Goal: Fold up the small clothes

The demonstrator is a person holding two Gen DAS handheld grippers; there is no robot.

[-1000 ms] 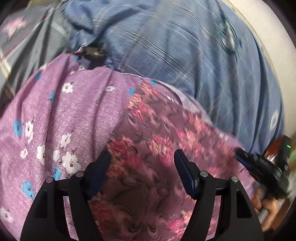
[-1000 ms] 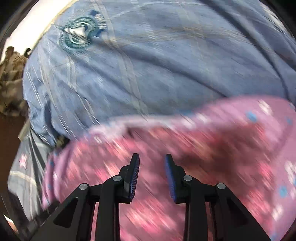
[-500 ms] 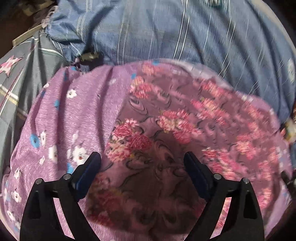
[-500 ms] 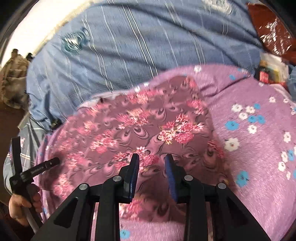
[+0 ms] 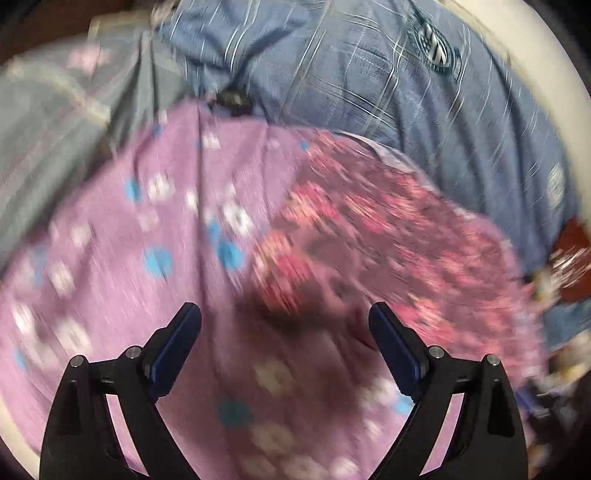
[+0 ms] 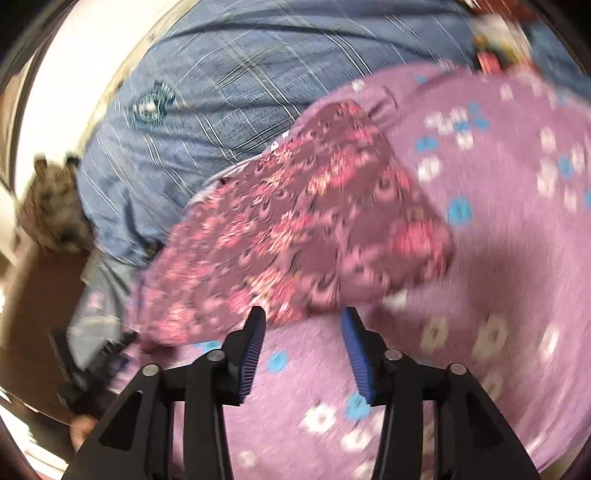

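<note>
From the left wrist, the left gripper (image 5: 284, 321) stands wide apart with nothing between its pads, hovering over the lilac flowered spread (image 5: 122, 258); the maroon floral garment (image 5: 388, 236) lies flat just beyond and to the right of the tips, near the spread's far edge against the blue checked blanket (image 5: 369, 74); a round emblem (image 5: 436, 31) on that blanket is too blurred to read. From the right wrist, the right gripper (image 6: 303, 321) is opening, its pads empty; the maroon floral garment (image 6: 295, 229) lies just past the tips, its near edge close to them; the blanket's emblem (image 6: 149, 107) is again unreadable.
</note>
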